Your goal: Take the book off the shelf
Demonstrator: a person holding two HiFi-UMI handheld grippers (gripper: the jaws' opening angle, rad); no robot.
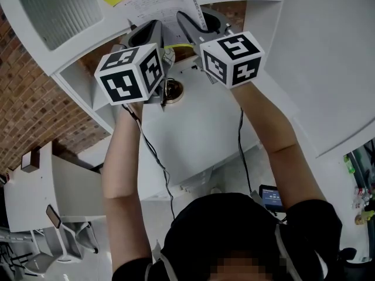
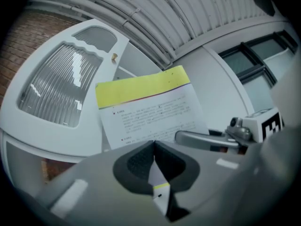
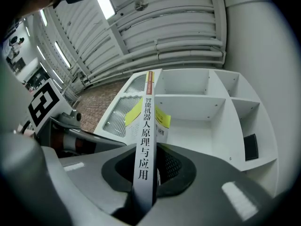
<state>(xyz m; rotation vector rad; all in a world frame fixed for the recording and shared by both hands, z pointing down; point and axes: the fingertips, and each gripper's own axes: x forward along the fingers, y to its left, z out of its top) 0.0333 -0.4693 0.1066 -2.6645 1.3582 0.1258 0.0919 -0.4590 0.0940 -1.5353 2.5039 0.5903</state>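
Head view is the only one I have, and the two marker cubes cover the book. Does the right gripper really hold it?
Observer: Yes. In the right gripper view, the right gripper is closed on the book at its grey spine, which carries Chinese characters.
Operator: And the left gripper?
Observer: The left gripper pinches a thin edge of the cover, white with a yellow band.
Operator: What is left in the shelf behind?
Observer: The open compartments of the white shelf that show in the right gripper view hold no other books. Only a dark flat object is in a compartment at the right.
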